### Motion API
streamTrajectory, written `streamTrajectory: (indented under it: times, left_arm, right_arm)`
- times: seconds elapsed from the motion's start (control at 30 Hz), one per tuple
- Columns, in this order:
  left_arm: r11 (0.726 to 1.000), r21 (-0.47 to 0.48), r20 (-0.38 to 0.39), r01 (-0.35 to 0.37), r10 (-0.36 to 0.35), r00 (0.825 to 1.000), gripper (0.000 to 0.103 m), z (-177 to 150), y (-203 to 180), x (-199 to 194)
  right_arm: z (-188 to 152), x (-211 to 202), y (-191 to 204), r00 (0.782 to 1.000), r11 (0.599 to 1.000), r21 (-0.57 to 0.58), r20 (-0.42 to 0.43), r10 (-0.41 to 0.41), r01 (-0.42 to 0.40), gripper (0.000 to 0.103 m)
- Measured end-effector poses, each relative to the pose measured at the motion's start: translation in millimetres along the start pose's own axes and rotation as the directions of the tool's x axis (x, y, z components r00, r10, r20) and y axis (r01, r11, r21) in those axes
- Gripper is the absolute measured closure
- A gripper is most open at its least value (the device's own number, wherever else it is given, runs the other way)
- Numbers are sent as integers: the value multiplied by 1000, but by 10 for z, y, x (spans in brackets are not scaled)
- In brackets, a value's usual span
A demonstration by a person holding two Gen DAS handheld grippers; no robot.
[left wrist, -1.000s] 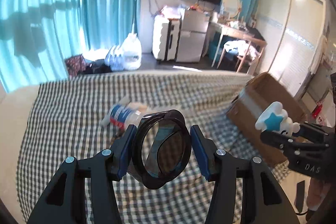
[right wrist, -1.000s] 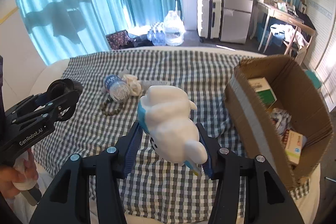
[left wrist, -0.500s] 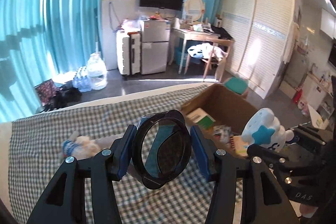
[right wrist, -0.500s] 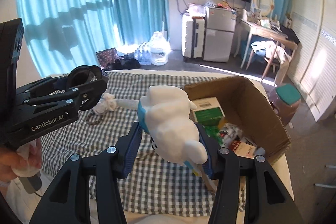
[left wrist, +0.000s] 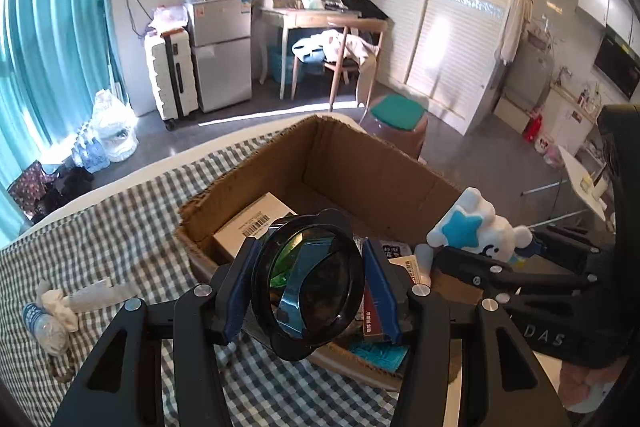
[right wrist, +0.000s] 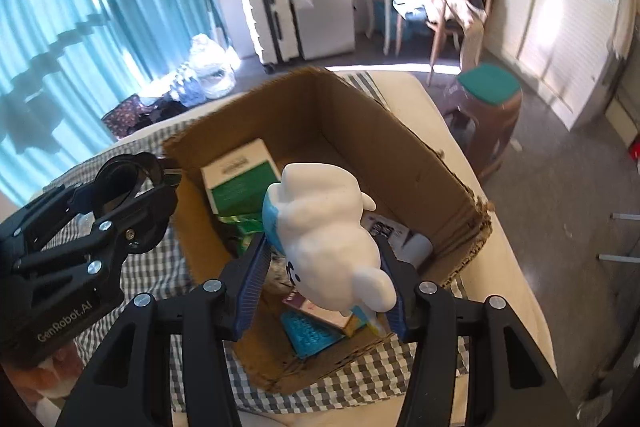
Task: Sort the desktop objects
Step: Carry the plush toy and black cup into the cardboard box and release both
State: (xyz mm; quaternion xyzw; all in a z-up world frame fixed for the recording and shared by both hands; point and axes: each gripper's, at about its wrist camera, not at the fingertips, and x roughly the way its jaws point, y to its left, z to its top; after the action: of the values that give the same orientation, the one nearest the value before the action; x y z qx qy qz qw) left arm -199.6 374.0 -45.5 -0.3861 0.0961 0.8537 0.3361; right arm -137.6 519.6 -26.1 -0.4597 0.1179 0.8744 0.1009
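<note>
My left gripper (left wrist: 310,281) is shut on a pair of black sunglasses (left wrist: 308,279), held over the near rim of an open cardboard box (left wrist: 360,167). In the right wrist view that same left gripper (right wrist: 132,187) hovers at the box's left edge with the sunglasses (right wrist: 124,177). My right gripper (right wrist: 324,267) is shut on a white and blue plush toy (right wrist: 324,227), above the cardboard box (right wrist: 360,131). The left wrist view shows the plush toy (left wrist: 476,231) to the right, over the box's right side. Inside the box lie a white and green carton (right wrist: 236,175) and several small packets.
The box stands on a checked cloth (left wrist: 120,239) over a table. At the cloth's left lie a small plastic bottle (left wrist: 44,323) and a crumpled tissue (left wrist: 56,303). A brown stool with a green cushion (right wrist: 488,95) stands beyond the table's right edge.
Both grippers have swung to the right with their loads, from over the cloth to above the cardboard box. The bottle and tissue have slid to the far left of the left wrist view.
</note>
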Motion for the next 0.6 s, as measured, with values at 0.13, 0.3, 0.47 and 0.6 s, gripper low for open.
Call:
streamTrajectory:
  times: [0.13, 0.3, 0.47, 0.6]
  left_arm:
    - [1000, -13, -17, -13, 12, 1000, 25, 15, -17, 187]
    - [995, -82, -41, -53, 50, 998, 9, 22, 82, 229]
    - [992, -96, -39, -77, 73, 997, 8, -41, 195, -29]
    - [986, -120, -25, -117, 114, 993, 4, -119, 478, -360]
  right_arm:
    - [46, 100, -278, 999, 995, 87, -9, 47, -46, 43]
    - [3, 36, -435, 999, 986, 160, 17, 40, -42, 42]
    - [-115, -140, -357, 998, 986, 154, 34, 51, -56, 42]
    - [-203, -292, -126, 997, 994, 88, 53, 54, -58, 42]
